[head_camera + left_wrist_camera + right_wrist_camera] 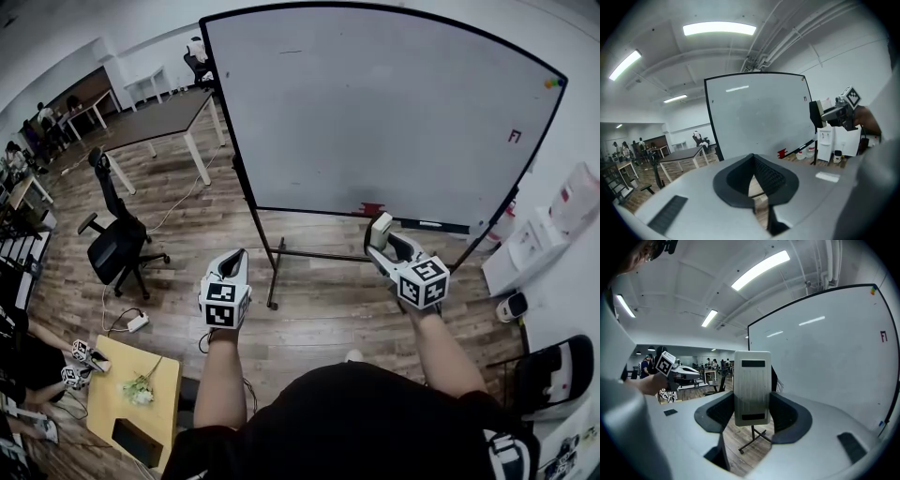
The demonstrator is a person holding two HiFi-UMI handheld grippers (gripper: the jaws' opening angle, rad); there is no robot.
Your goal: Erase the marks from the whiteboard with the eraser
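Observation:
A large whiteboard [394, 112] on a wheeled stand fills the upper head view; a small red mark [514, 136] sits near its right edge. The same red mark [883, 336] shows in the right gripper view on the whiteboard [825, 362]. My right gripper [380, 236] is shut on a pale rectangular eraser [380, 228], held upright just below the board's tray. That eraser [752, 387] stands between the jaws of the right gripper [752, 405]. My left gripper [236, 255] hangs lower left of the board, shut and empty. The left gripper [753, 174] faces the whiteboard [759, 117].
A red object [372, 208] and a marker [431, 224] lie on the board's tray. An office chair [117, 246] and a long table [159, 120] stand at left. A small wooden table [108, 398] with flowers is near left. White cabinets [534, 244] line the right wall.

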